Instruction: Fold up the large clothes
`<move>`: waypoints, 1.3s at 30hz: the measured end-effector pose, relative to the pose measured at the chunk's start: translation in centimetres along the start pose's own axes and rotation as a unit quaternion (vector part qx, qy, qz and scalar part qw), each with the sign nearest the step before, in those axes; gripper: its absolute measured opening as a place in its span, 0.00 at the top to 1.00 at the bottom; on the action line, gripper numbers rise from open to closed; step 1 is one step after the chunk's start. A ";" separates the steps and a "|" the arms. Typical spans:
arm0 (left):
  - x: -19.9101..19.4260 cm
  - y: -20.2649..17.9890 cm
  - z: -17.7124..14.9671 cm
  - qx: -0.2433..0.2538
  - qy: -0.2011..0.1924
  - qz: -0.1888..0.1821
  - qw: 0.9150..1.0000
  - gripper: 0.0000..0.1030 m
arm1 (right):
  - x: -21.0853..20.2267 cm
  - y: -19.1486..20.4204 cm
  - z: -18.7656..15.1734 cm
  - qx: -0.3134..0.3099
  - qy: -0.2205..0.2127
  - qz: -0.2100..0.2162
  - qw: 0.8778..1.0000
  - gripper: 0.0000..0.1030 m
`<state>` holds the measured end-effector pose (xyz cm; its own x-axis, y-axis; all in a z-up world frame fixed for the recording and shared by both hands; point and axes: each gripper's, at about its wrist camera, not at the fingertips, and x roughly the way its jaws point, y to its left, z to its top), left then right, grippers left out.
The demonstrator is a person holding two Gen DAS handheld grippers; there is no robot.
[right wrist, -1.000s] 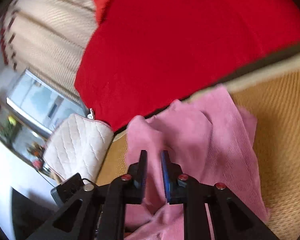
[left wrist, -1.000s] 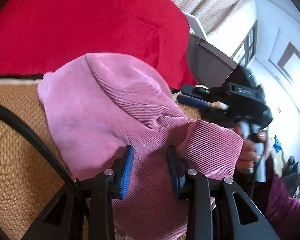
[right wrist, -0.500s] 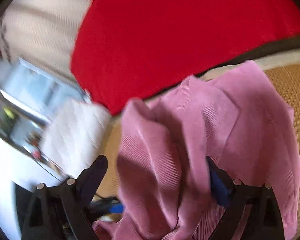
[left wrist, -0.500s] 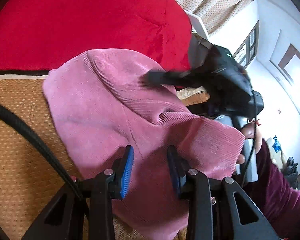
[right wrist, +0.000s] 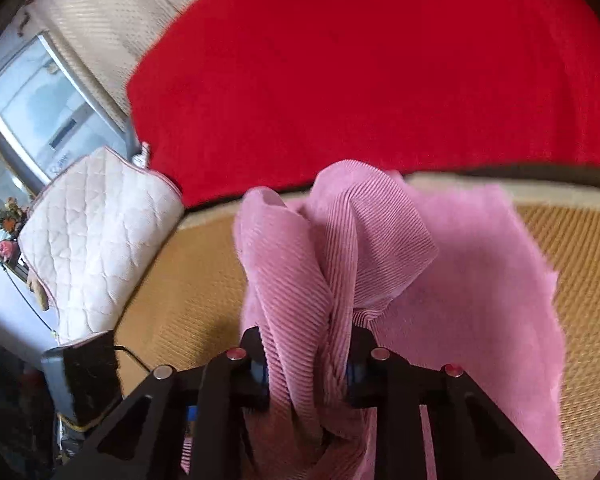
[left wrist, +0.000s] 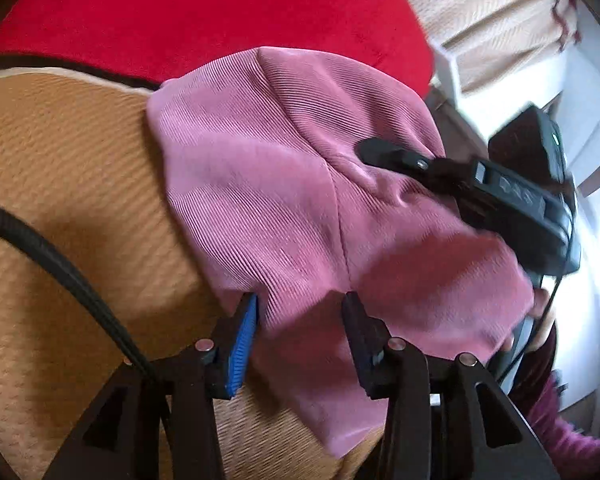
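Right gripper [right wrist: 306, 364] newly clamped on garment [right wrist: 300, 280]

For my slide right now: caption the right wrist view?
Right tool shut on bunched pink garment over tan mat.

A pink ribbed corduroy garment [right wrist: 380, 248] is lying matt on a coarse woven tan mat [left wrist: 60, 184]; behind, a plush red blanket [right wrist: 360, 60] is showing beside a quilted white cushion [right wrist: 96, 236].

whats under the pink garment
The pink garment lies on a tan woven mat, which shows on both sides of it; a red blanket lies beyond. Whatever sits directly beneath the fabric is covered and cannot be seen.
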<state>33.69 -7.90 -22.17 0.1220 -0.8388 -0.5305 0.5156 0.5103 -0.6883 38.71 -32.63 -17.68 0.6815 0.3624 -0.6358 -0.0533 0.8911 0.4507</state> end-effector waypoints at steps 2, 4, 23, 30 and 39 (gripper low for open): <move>0.1 -1.2 0.9 0.010 -0.018 -0.024 0.999 0.58 | -2.2 0.0 0.4 -0.007 -0.025 0.003 1.000 0.76; 0.2 -3.2 1.7 0.032 -0.040 -0.049 0.997 0.58 | -4.6 -0.9 0.3 -0.001 -0.054 0.003 0.999 0.77; 2.1 -6.1 1.1 0.113 -0.018 0.026 0.993 0.52 | -0.5 -15.9 -5.8 0.184 -0.023 -0.006 0.983 0.85; 4.1 -5.1 0.2 0.061 0.016 0.027 0.998 0.45 | -0.1 -18.0 -7.8 0.239 -0.024 0.045 0.970 0.84; 1.2 -3.1 3.0 0.033 -0.030 0.033 0.998 0.44 | 1.0 -14.7 -10.9 0.330 -0.018 0.106 0.938 0.84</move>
<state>34.78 -11.10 -19.16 0.2067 -0.8143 -0.5423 0.5591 0.5532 -0.6175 32.25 -42.39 -31.74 0.7320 0.4916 -0.4717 0.2648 0.4326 0.8618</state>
